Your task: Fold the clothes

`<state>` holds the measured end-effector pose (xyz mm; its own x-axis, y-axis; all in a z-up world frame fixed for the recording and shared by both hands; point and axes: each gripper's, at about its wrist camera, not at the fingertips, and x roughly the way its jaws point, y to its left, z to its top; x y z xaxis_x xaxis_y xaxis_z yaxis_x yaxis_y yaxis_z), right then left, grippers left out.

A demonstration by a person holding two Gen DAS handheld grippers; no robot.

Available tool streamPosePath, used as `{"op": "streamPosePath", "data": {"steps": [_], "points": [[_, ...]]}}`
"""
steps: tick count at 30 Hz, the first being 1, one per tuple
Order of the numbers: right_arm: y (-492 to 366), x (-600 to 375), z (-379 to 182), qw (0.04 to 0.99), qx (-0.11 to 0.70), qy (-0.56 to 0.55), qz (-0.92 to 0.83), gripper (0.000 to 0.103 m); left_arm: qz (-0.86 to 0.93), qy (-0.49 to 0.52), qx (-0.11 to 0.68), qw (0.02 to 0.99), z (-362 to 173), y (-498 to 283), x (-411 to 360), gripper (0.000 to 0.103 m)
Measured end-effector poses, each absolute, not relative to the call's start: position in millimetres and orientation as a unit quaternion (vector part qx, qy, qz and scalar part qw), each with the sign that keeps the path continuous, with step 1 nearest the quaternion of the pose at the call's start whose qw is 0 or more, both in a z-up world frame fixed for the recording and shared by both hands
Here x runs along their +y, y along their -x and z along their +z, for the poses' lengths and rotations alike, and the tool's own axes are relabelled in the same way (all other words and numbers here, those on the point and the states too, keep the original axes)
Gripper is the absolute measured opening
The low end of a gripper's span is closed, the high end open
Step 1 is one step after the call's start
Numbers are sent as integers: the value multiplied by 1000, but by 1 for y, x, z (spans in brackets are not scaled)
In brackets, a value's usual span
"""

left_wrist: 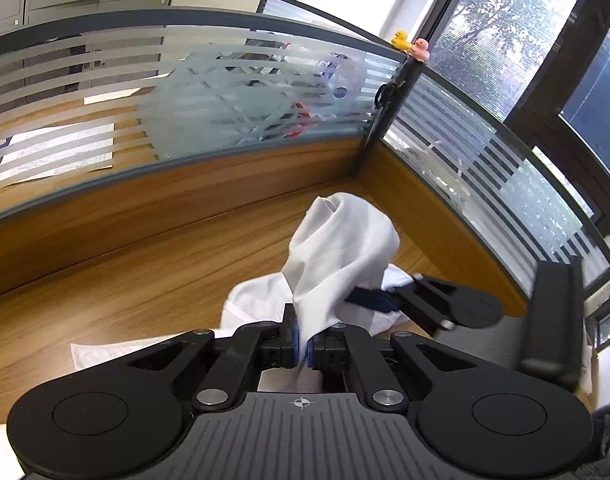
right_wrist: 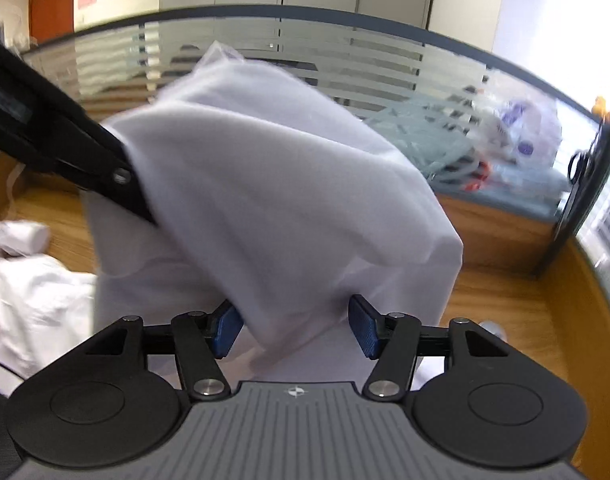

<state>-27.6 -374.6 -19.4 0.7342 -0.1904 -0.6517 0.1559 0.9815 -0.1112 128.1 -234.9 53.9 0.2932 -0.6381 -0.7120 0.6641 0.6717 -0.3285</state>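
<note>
Left gripper (left_wrist: 301, 350) pinches a white garment (left_wrist: 337, 248) over the wooden table (left_wrist: 145, 280); right gripper (right_wrist: 295, 330) stands released.

The left jaws are clenched on a fold of the cloth, which rises in a peak toward 12 o'clock above them (the rest trails on the table at 9 o'clock). In the right wrist view the garment (right_wrist: 265, 184) drapes between the spread blue pads (right_wrist: 225, 330), not pinched. A yellow duck (left_wrist: 401, 39) and a pink duck (left_wrist: 421, 49) perch on the glass partition (left_wrist: 105, 64) at 1 o'clock.
</note>
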Motion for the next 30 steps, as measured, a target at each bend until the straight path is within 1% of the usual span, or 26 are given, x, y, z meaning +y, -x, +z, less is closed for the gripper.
{"op": "streamPosePath", "data": {"steps": [1, 3, 4, 5, 10, 17, 23, 27, 28, 30], "points": [[24, -372, -23, 931, 349, 43, -99, 63, -404, -15, 434, 805, 54, -128, -235, 6], [19, -368, -30, 931, 342, 76, -101, 51, -402, -16, 432, 807, 54, -128, -235, 6], [18, -368, -32, 930, 343, 86, -101, 24, -401, -16, 430, 809, 55, -129, -234, 6], [16, -369, -33, 929, 345, 93, -101, 10, -400, -15, 427, 811, 56, -131, -232, 6], [18, -399, -12, 931, 363, -5, -50, 7, -382, -21, 403, 832, 66, -139, -221, 6], [27, -423, 28, 908, 373, -171, 91, 7, -361, -30, 382, 850, 65, -151, -212, 6], [35, -436, 46, 862, 347, -311, 201, 7, -367, -22, 364, 856, 66, -155, -209, 6], [41, -454, 43, 832, 317, -398, 222, 6, -375, -19, 351, 858, 67, -155, -207, 7], [43, -459, 39, 829, 314, -410, 215, 5, -379, -19, 346, 858, 68, -153, -204, 8], [53, -465, 32, 823, 310, -434, 197, 5, -388, -19, 337, 858, 68, -149, -198, 19]]}}
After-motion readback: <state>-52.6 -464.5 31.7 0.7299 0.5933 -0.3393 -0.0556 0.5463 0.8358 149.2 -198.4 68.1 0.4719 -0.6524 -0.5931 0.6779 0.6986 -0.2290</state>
